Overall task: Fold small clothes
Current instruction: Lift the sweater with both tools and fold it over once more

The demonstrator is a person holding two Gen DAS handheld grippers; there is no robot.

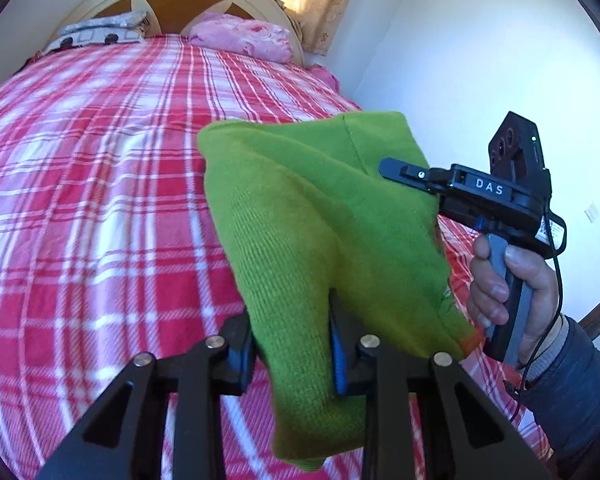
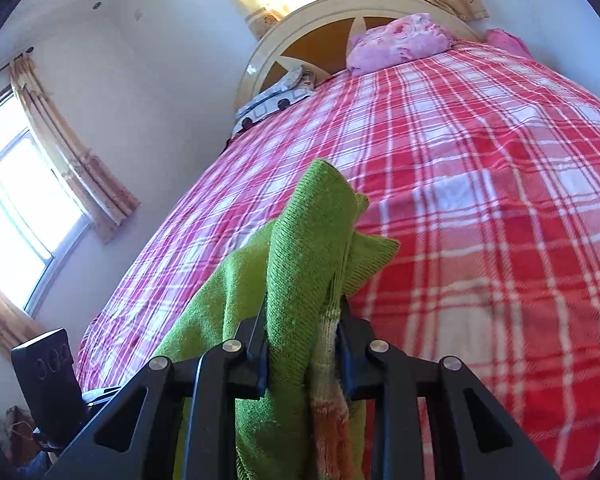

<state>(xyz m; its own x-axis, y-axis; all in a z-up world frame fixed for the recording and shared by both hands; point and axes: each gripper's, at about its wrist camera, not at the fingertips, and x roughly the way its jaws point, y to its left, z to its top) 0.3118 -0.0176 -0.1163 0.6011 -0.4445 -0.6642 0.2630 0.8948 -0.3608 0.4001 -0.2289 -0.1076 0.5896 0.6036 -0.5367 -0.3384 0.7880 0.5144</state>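
A single green knitted garment (image 1: 300, 240) hangs in the air above the bed (image 1: 100, 200), pinched at two places. The left gripper (image 1: 292, 344) has its jaws drawn narrow on a bunched fold of the cloth, which spills down between its blue pads and below them. The right gripper (image 2: 302, 352) likewise clamps a thick gather of the same garment, where an orange and pale striped band shows at the jaw. In the left wrist view a hand (image 1: 512, 292) in a grey-blue sleeve grips that right tool's handle. The knit is fine-ribbed and soft. One red-and-white checked bedspread covers the bed; two pillows lie at the curved cream headboard (image 2: 320, 24), one pink (image 2: 400, 40), one patterned grey-white (image 2: 272, 100).
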